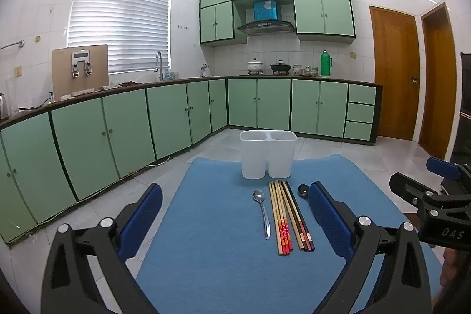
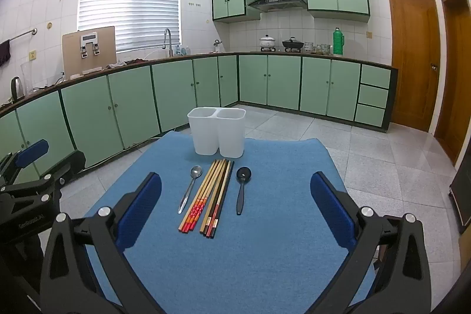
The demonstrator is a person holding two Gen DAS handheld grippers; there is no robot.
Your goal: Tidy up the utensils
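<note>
Utensils lay in a row on the blue mat (image 2: 265,255), all just in front of the white holder (image 2: 217,134), and I took that holder as my landmark. Nearest to me, both tools were held above the near edge of the mat: the left gripper (image 1: 235,225) had its jaws spread wide with nothing between them, and the right gripper (image 2: 235,214) was likewise wide and empty.

Past the fingertips, well short of the holder, were the handle ends of the utensils. I counted one metal spoon (image 2: 190,187) to the holder's front left, one black spoon (image 2: 242,187) to its front right, and between them a bundle of chopsticks (image 2: 210,196), its tips almost reaching the holder's base. The chopsticks fell into two groups, a lighter set with red patterned ends and a darker set; I made out roughly eight sticks, though they lay too close together for a sure count.

The holder itself stood upright at the far end of the mat, with two compartments side by side, both showing nothing inside.
</note>
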